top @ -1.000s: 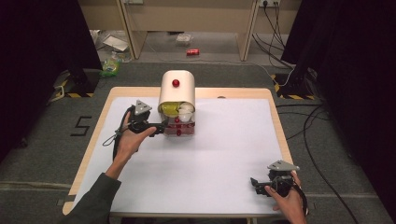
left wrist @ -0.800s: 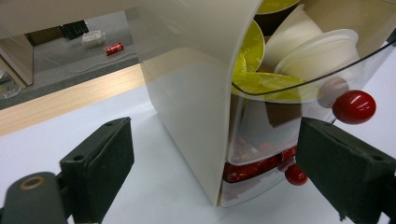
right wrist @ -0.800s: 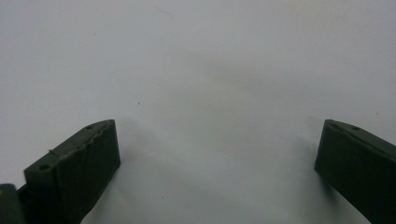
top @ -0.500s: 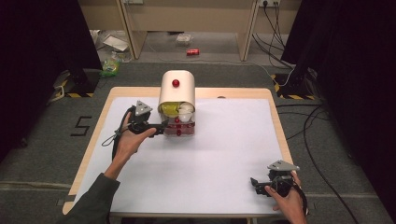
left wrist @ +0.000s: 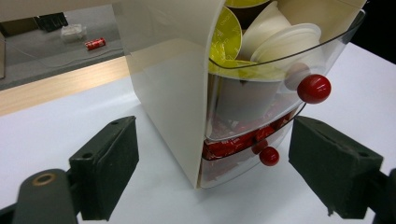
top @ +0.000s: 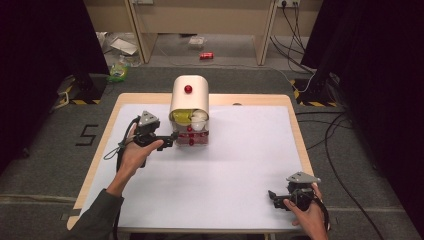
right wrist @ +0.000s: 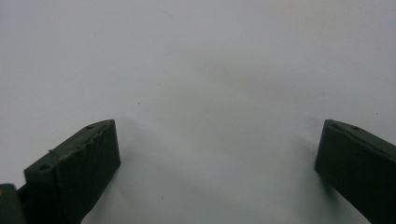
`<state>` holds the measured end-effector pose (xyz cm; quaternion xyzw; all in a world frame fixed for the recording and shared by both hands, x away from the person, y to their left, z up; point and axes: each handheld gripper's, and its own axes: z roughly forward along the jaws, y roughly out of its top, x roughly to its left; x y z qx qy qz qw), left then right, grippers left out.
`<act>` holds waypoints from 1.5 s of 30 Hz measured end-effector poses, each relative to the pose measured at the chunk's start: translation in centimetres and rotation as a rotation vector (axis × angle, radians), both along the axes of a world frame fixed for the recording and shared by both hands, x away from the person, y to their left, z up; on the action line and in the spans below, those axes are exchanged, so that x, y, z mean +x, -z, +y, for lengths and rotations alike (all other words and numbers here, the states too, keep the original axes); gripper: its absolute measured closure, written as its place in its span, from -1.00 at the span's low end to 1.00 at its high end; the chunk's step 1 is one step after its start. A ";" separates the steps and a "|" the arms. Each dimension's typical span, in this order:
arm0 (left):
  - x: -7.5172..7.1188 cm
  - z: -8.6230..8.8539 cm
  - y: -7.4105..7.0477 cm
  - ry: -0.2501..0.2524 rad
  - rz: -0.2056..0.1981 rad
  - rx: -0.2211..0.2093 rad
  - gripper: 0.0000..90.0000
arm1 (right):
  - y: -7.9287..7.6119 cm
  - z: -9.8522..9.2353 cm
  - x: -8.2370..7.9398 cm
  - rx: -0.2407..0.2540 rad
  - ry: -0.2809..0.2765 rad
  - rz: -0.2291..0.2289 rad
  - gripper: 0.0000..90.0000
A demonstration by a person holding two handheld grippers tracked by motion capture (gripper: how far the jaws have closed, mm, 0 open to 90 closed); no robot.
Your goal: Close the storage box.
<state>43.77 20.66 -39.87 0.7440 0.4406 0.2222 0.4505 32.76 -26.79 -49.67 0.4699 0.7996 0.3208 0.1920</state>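
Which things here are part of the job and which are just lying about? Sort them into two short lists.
Probably in the job:
- drawer box holding pods
- its red knobs
- left gripper, open at the drawers
- right gripper, open, resting near the table's corner

Lying about:
- red can on the floor
- green packet
- floor cables

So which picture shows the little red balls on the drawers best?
The left gripper view: the upper red knob and the lower red knob sit big and close on the clear drawers. The high view shows them as tiny red dots. The right gripper view faces bare white table.
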 end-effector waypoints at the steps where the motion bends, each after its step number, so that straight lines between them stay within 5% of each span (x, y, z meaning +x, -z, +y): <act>1: 0.0 0.0 0.0 0.002 0.001 -0.001 -0.65 | 0.0 0.0 0.0 0.000 0.000 0.000 -0.99; 45: -3.0 2.5 0.7 0.017 -0.014 -0.043 -0.66 | 0.0 0.0 0.0 0.000 0.002 0.001 -0.99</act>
